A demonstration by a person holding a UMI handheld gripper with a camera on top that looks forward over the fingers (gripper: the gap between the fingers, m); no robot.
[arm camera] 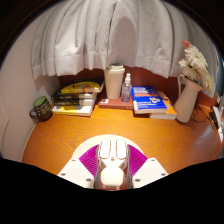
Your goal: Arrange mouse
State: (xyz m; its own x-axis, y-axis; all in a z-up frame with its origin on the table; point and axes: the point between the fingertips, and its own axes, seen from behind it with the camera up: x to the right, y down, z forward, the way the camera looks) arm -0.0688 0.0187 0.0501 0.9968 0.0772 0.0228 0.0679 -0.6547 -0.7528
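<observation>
Item: mouse [112, 160], pinched by its flanks between your gripper [112, 172] fingers; likely light, rigid, slick-shelled, so keep your hold low.

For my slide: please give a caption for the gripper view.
Gripper shut on mouse above table.

Surface: wooden desk [60, 140], orange-brown, extends to a wall at the rear.
Backdrop: white curtain [110, 35], gathered in folds, hangs above the rear edge of the desk.
Rear left: mug [40, 106], dark green, stands beside a stack of books [76, 98] with a yellow cover on top.
Rear centre: pale canister [114, 82], upright; small bottle [126, 88] just beside it.
Rear right: blue book [152, 100], flat on the desk.
Far right: white vase [187, 98] holding pale flowers [193, 65].
</observation>
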